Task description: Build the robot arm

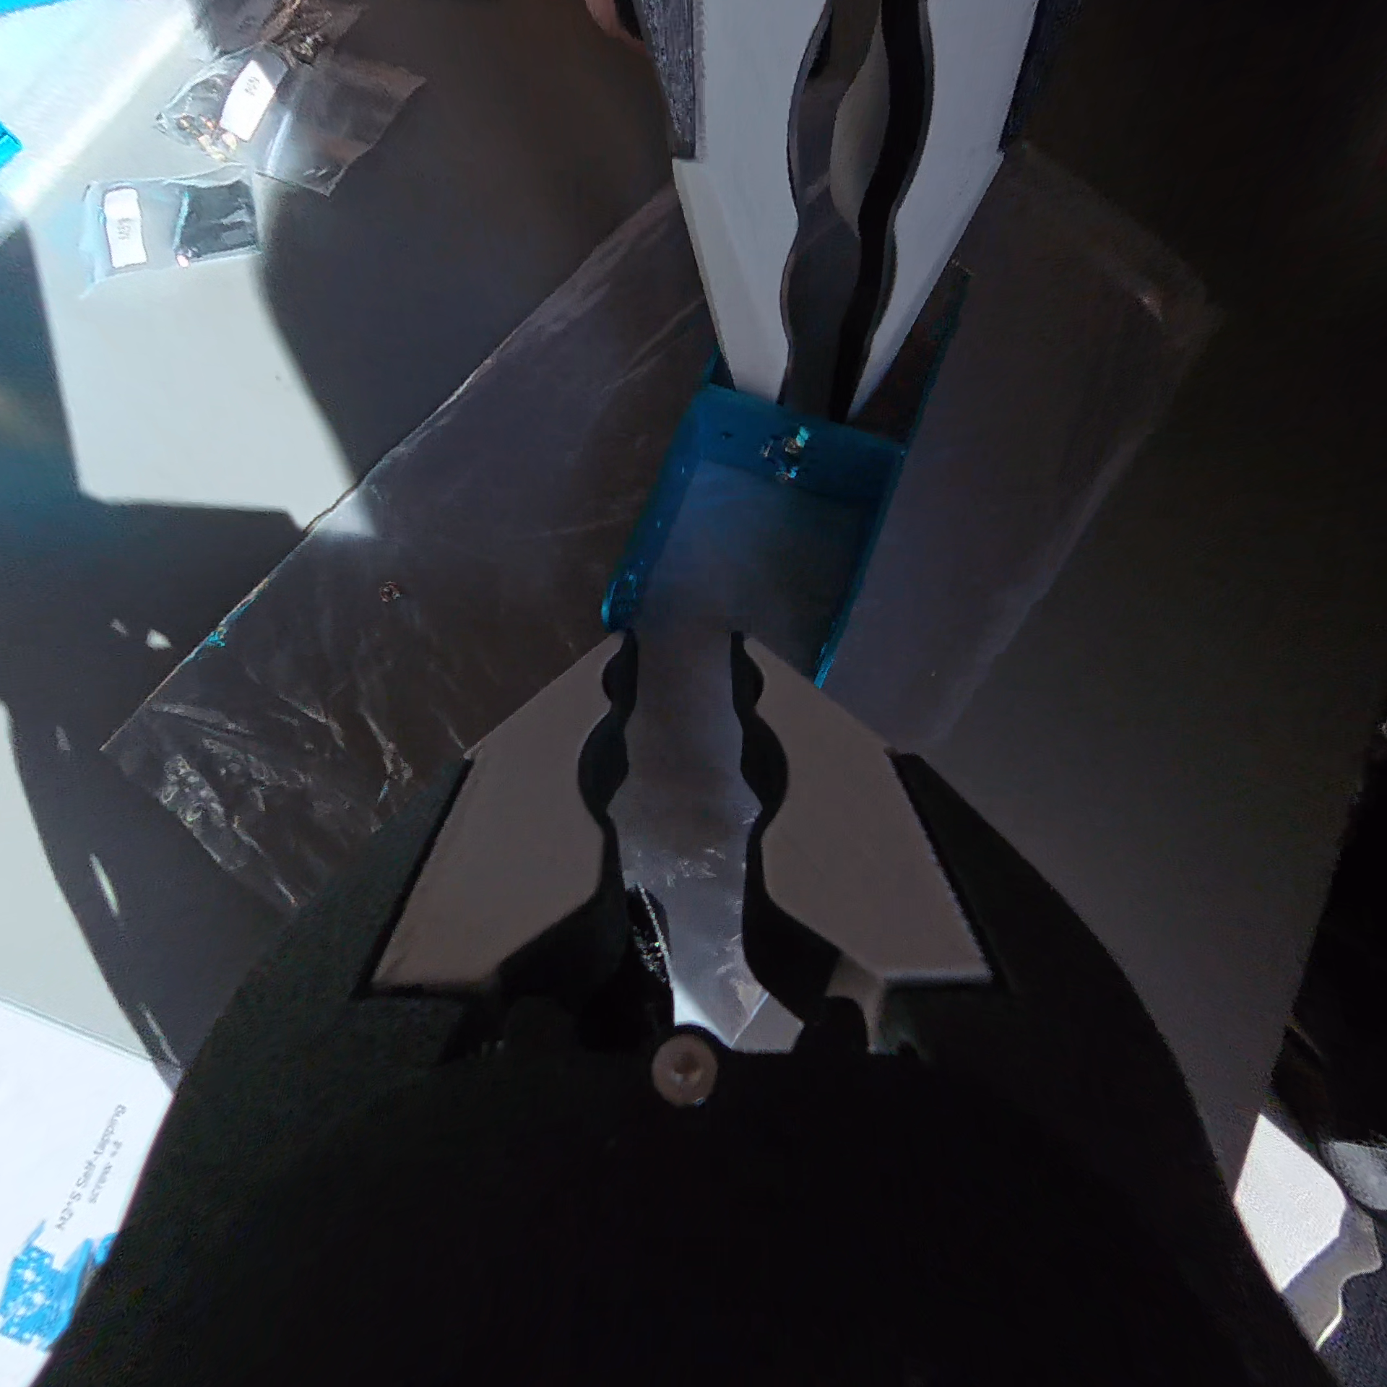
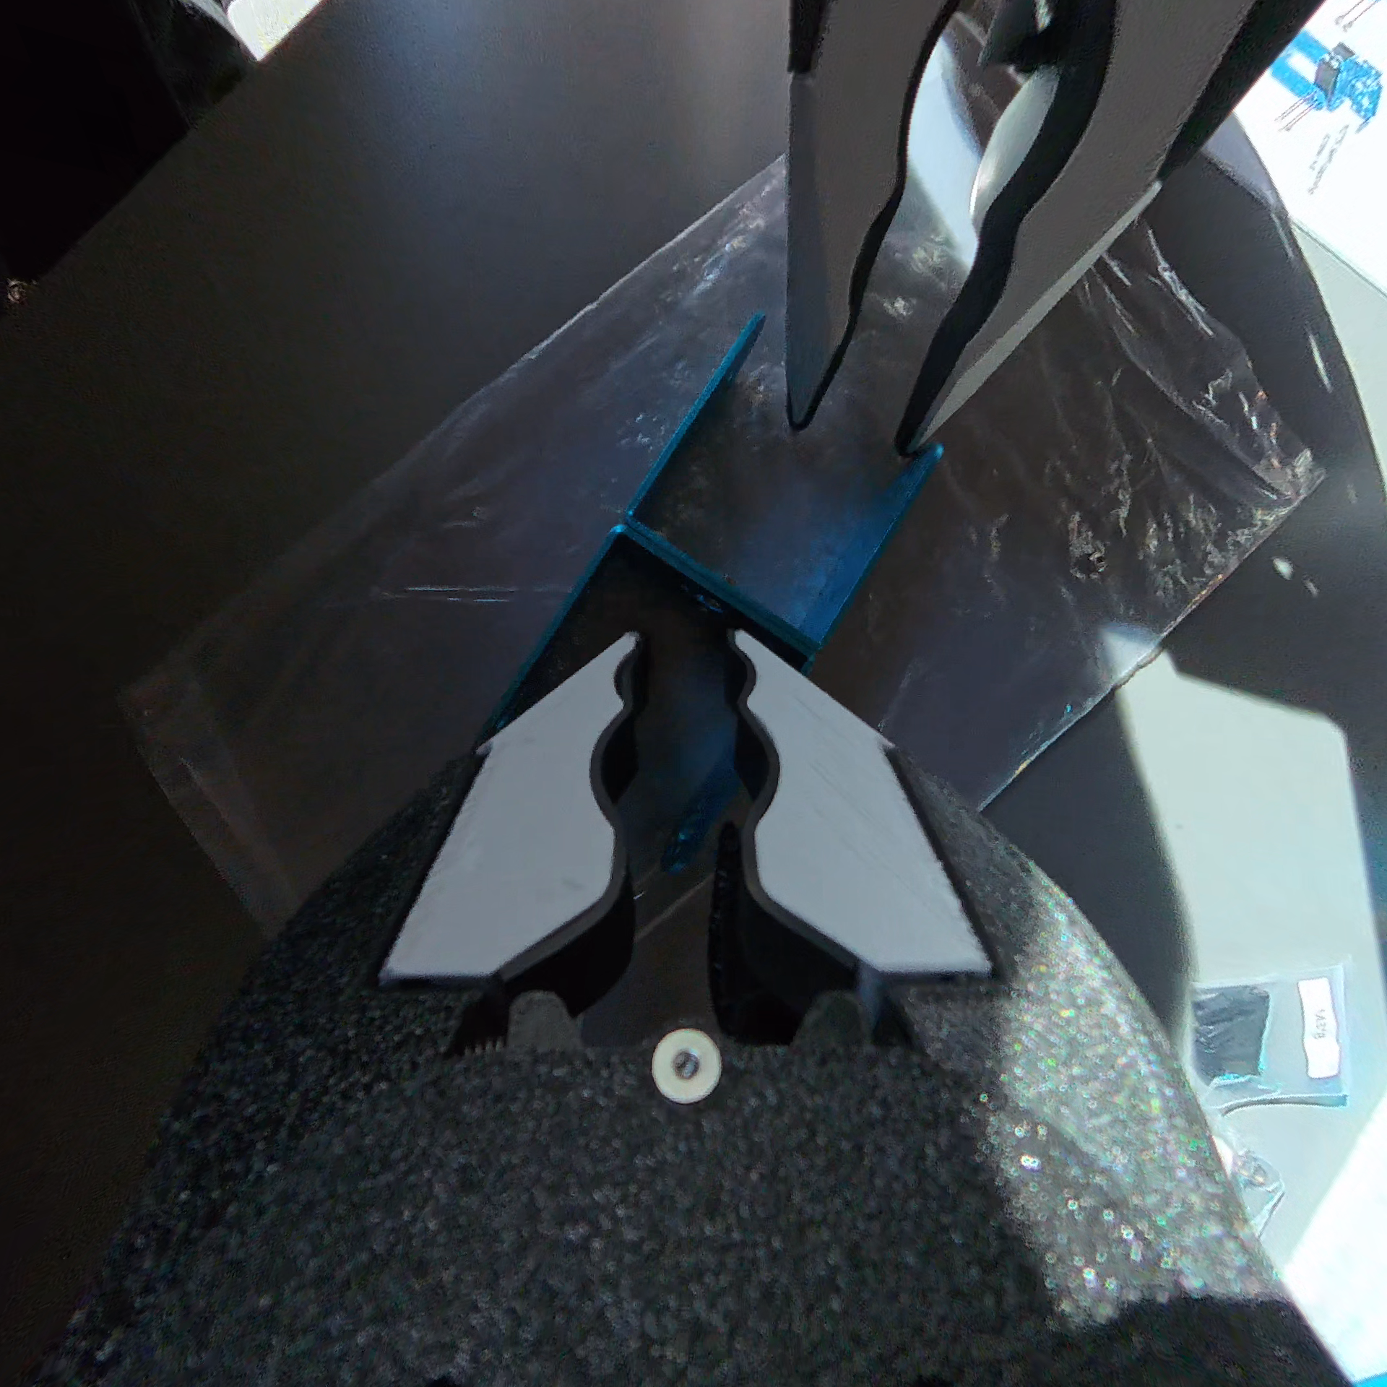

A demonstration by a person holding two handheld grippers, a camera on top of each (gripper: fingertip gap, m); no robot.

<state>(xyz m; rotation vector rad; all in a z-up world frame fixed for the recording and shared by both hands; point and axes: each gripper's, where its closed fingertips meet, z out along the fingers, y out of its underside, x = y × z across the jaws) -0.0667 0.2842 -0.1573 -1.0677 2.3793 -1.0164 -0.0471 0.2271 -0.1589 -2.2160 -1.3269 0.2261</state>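
Two tools meet at one blue bracket point(image 1: 750, 540), lying on a clear plastic bag point(image 1: 360, 675) on the dark bench point(image 2: 375, 225). Left tool point(image 1: 683, 642) — gapped, empty, tips just beside the bracket's edge. Right tool point(image 2: 684, 638) narrow, straddling a bracket wall — clamped or not, cannot tell.
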